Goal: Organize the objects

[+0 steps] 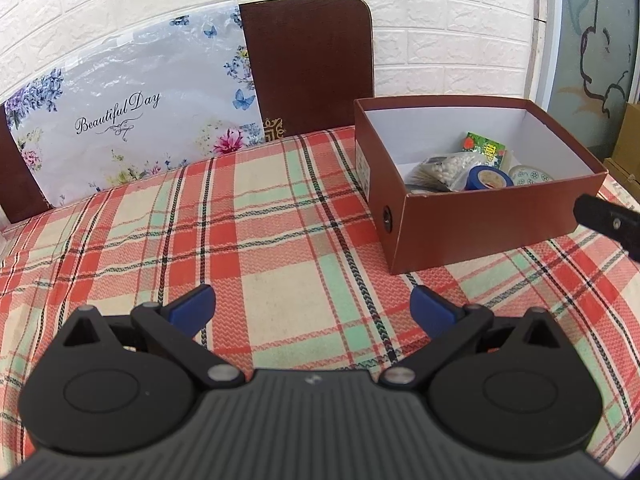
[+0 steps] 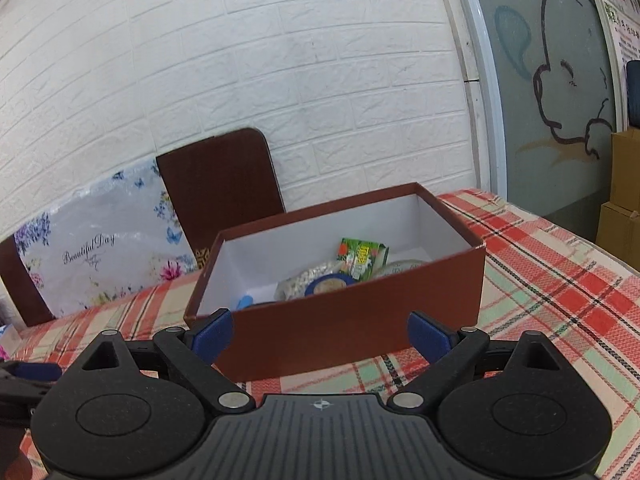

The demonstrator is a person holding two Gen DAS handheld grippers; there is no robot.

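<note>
Both my grippers, left [image 1: 313,305] & right [image 2: 319,330], spread wide, empty. Items sit in box [image 2: 348,320]; tablecloth [image 1: 280,216] bare. Likely final step: check, then retract.

The right hand-held gripper [image 2: 318,334] gapes empty before the brown box [image 2: 352,320] of oddments.

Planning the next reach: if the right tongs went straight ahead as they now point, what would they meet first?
Most likely the near wall of the brown box, which fills the gap ahead of the open right tongs; depth is unclear.
</note>
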